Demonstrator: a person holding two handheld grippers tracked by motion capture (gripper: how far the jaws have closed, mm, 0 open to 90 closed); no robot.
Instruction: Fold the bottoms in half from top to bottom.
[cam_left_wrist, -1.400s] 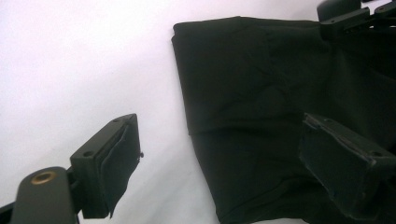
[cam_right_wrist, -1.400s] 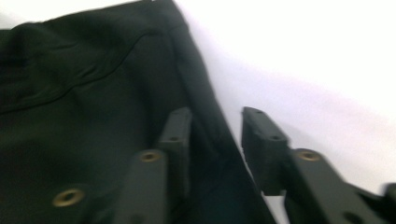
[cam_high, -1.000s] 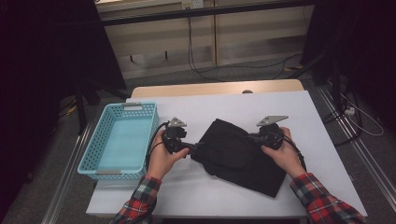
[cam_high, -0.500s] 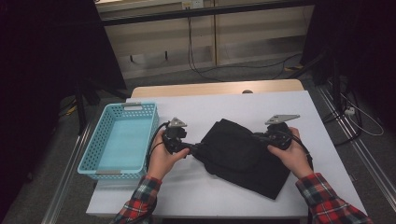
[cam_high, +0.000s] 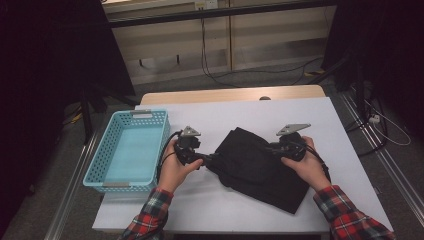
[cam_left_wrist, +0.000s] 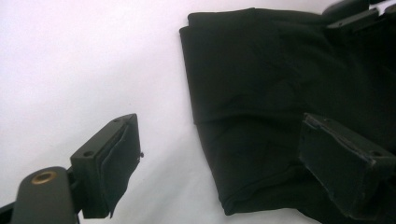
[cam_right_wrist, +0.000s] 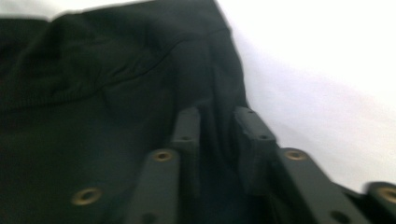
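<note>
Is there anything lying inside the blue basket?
No, the blue basket at the table's left shows a bare bottom, while the black cloth lies beside it on the table.

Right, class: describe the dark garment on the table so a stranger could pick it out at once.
Start at the white table with a light blue basket at its left side. To the right of the basket, between the person's two hands, lies the folded black cloth. It is the one soft, flat, black thing lying on the white tabletop.

Cloth on table, btwn left tongs & right tongs; basket left of left tongs, at table's edge.
</note>
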